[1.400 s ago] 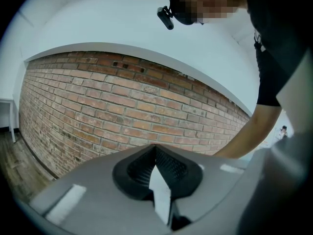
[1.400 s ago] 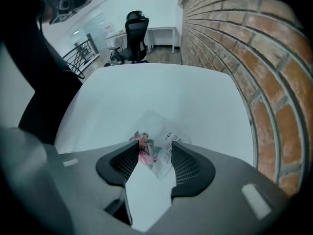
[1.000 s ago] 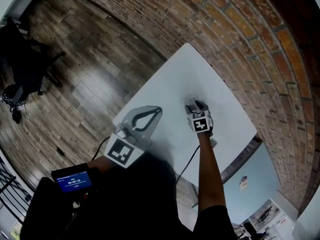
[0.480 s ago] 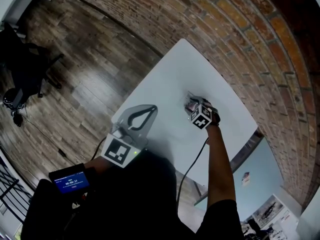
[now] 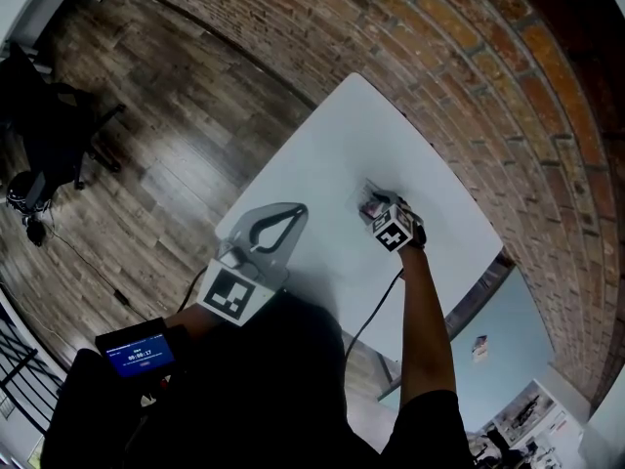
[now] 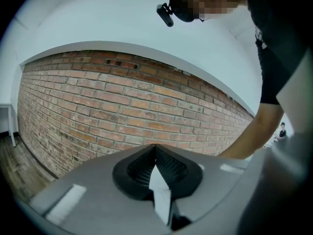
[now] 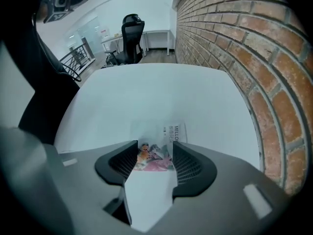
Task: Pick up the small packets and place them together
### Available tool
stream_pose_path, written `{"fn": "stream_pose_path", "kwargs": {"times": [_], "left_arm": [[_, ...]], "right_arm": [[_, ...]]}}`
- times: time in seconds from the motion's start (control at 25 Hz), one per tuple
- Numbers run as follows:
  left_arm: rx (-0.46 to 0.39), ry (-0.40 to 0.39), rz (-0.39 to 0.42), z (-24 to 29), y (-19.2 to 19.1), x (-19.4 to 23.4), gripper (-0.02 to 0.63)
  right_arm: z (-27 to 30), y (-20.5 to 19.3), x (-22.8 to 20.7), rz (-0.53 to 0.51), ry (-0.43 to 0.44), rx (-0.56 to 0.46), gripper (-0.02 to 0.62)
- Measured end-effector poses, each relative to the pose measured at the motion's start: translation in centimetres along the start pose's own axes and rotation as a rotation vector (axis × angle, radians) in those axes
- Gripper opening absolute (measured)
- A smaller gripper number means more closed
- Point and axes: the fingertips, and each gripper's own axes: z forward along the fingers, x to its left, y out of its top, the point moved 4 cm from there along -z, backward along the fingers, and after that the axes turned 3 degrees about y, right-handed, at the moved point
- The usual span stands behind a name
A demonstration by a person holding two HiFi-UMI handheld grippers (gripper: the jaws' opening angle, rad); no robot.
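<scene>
A small clear packet (image 7: pixel 157 143) with pink and orange contents and a white printed label lies flat on the white table (image 7: pixel 146 92), near the brick-wall side. My right gripper (image 7: pixel 155 150) is open and low over the table, with its two pads on either side of the packet. In the head view the packet (image 5: pixel 368 199) shows just beyond the right gripper (image 5: pixel 376 209). My left gripper (image 5: pixel 299 211) hangs above the table's near-left edge, shut and empty. In the left gripper view it (image 6: pixel 155 149) points at the brick wall.
A brick wall (image 7: pixel 244 48) runs close along the table's right side. A black office chair (image 7: pixel 133 33) and desks stand beyond the table's far end, on wooden floor (image 5: pixel 176 135). A small timer screen (image 5: pixel 137 352) sits by the person's left arm.
The right gripper has turned and shifted slightly up-table onto the packet. The left gripper has drifted a little toward the near-left and stays shut.
</scene>
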Motion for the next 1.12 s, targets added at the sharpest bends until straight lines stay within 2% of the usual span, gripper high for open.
{"fn": "stream_pose_path", "kwargs": {"times": [0.24,0.52,0.76,1.0,1.12], "left_arm": [[-0.010,-0.029,-0.013,0.2,0.3,-1.1,0.000],[-0.021,-0.052,0.036,0.6,0.2,-4.1,0.000],[-0.030,-0.071,0.019,0.6,0.1,-6.3,0.000],[-0.012,-0.085,0.047,0.6,-0.6,-8.5,0.000],[-0.011,-0.083,0.041,0.8,-0.5,-9.1,0.000]], "right_arm": [[-0.6,-2.3,2.5,-0.013,0.019,0.031,0.218],[-1.1,-6.3,5.1,0.052,-0.022,0.028,0.202],[-1.8,-9.4,7.5,0.054,-0.037,0.047,0.204],[-2.2,-11.6,8.7,0.057,-0.038,0.020,0.205],[-3.7,-11.7,8.3,0.095,-0.067,-0.048,0.212]]}}
